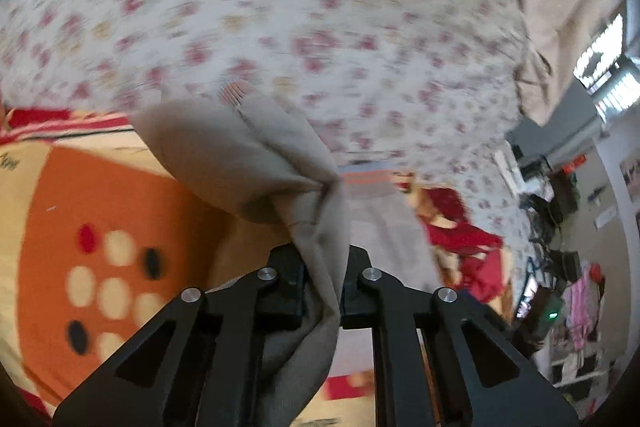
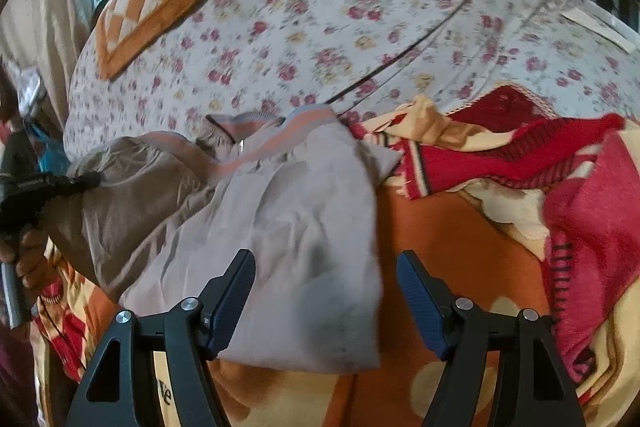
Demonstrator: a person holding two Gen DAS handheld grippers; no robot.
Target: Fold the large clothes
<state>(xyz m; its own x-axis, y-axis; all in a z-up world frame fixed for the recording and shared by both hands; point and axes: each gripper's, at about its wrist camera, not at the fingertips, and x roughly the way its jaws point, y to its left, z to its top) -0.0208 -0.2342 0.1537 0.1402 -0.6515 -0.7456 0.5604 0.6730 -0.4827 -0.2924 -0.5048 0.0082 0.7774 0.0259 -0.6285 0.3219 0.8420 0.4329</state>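
Little writing can be read: a few dark letters are printed on the blanket (image 2: 460, 239), cut off at the lower edge just beside the right gripper's (image 2: 326, 303) near finger, and another blurred scrap shows at the far left of the left wrist view; neither can be made out as a word.

The grey garment (image 2: 280, 211) lies on the orange, cream and red blanket directly ahead of the right gripper, its long axis running from between the fingers away toward the floral bedsheet (image 2: 320, 27). Its end with the orange and blue striped band points away, at the sheet's edge. The right gripper stands released, blue pads apart, the cloth's near hem between them but not pinched.

The left gripper (image 1: 323, 291) is clenched on a bunched fold of the same garment, cloth squeezed between its black fingers and lifted off the blanket.

Beyond lie an orange checked cushion (image 2: 148, 3) and, to the right, rumpled red blanket folds.
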